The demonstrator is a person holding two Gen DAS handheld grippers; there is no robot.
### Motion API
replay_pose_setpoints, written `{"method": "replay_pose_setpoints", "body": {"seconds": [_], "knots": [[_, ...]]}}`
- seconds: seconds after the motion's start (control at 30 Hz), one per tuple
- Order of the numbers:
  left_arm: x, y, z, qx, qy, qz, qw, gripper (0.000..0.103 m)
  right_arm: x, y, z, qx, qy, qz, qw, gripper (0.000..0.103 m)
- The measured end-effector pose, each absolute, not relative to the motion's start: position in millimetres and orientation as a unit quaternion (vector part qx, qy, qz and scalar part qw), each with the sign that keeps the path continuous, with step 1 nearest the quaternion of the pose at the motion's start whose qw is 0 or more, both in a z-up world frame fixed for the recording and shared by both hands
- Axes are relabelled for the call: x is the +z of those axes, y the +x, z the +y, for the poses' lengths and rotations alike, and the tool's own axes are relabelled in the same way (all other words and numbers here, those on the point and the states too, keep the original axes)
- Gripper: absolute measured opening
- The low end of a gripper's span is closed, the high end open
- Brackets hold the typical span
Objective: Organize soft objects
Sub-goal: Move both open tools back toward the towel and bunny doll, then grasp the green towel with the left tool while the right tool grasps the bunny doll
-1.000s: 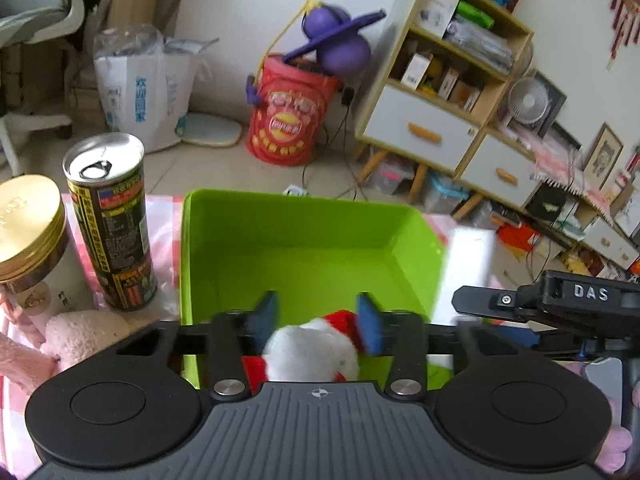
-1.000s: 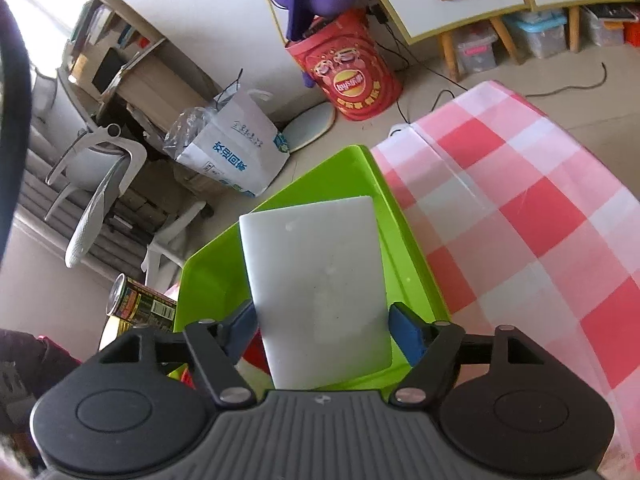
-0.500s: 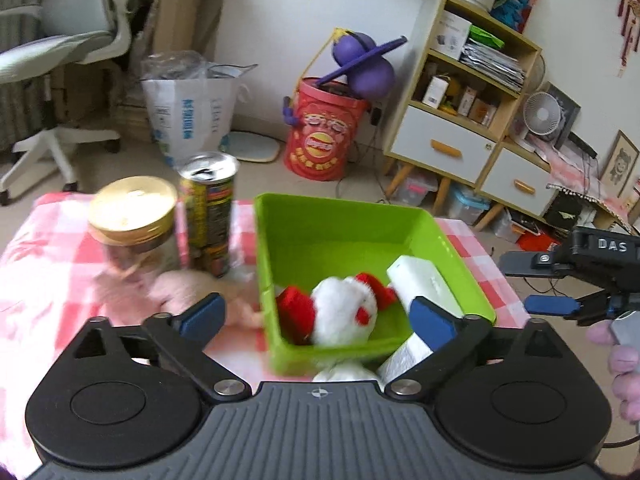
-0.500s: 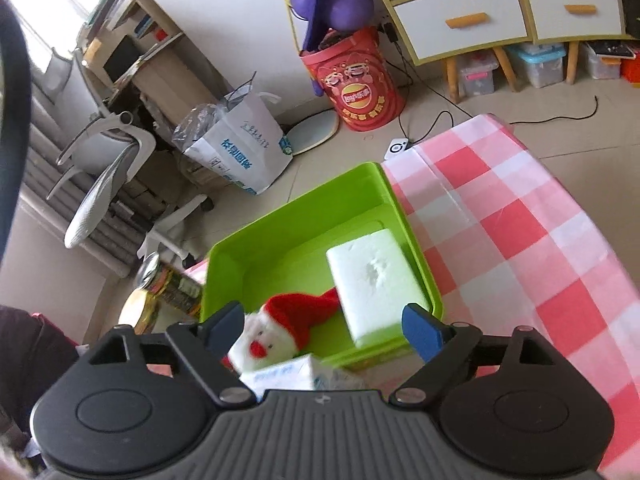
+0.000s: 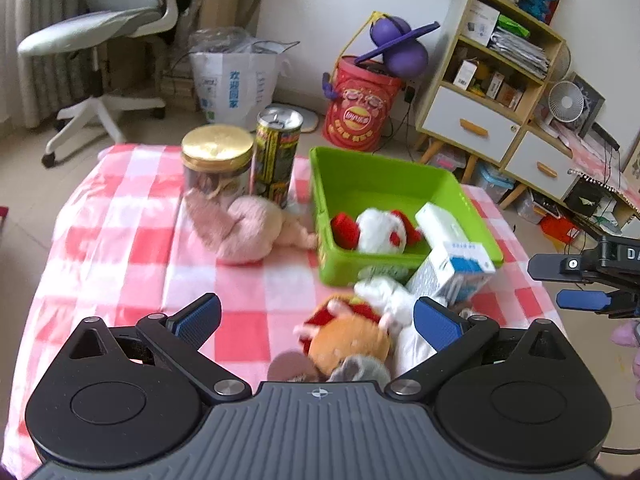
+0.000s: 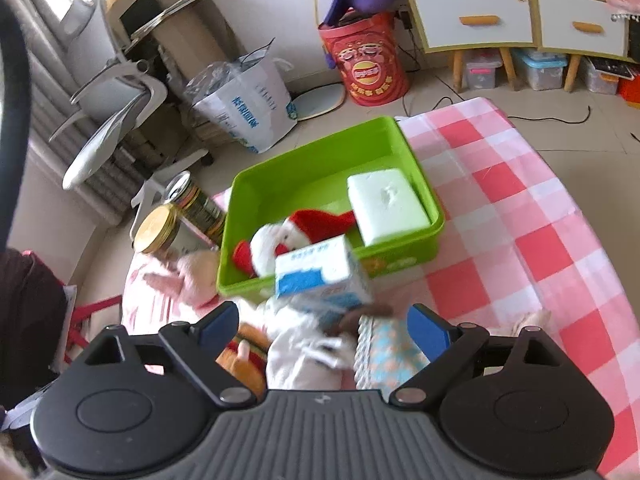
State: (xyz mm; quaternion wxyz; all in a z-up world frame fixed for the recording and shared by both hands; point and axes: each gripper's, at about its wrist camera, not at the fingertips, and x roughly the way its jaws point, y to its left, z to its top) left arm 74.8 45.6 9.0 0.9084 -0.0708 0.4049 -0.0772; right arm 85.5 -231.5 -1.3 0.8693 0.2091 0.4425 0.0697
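Both grippers are seen with fingers spread wide and nothing held between them. Just ahead of the left gripper (image 5: 316,312), between its fingertips and slightly toward the right one, an orange plush toy (image 5: 350,342) lies on the checked tablecloth (image 5: 120,248), touching a white plush (image 5: 384,292). Both are judged light, limp and easily squashed; a hold across the rounded orange body, where stuffing is thickest, would probably be firmer than one on a trailing limb.

Ahead of the right gripper (image 6: 324,326), the white plush (image 6: 300,356) and a patterned soft pack (image 6: 384,354) lie between the fingers. Just beyond the fingertips a blue-and-white carton (image 6: 320,276) leans against the near wall of the green bin (image 6: 400,258); it looks stiff rather than soft and could topple if nudged.

Farther out, inside the bin, a Santa plush (image 5: 376,230) and a white foam block (image 6: 386,206) are resting. Left of the bin, well beyond the left fingertip, a pink plush (image 5: 244,228) lies against a gold-lidded jar (image 5: 218,166) and a drink can (image 5: 278,152), both rigid.
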Motion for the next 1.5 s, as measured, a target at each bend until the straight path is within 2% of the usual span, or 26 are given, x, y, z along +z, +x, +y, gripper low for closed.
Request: {"method": "replay_pose_setpoints", "body": {"seconds": [0.9,1.5], "knots": [[-42.7,35.9,63.9,-0.081,-0.015,0.433,0.898,0.098,-45.6,50.5,-204.2,0.051,0.142,0.478,0.865,0.070],[-75.2,30.8,28.9,-0.156,-0.014,0.466,0.871,0.096,-79.4,49.0,-232.4,0.029,0.138,0.505,0.851,0.071]]}}
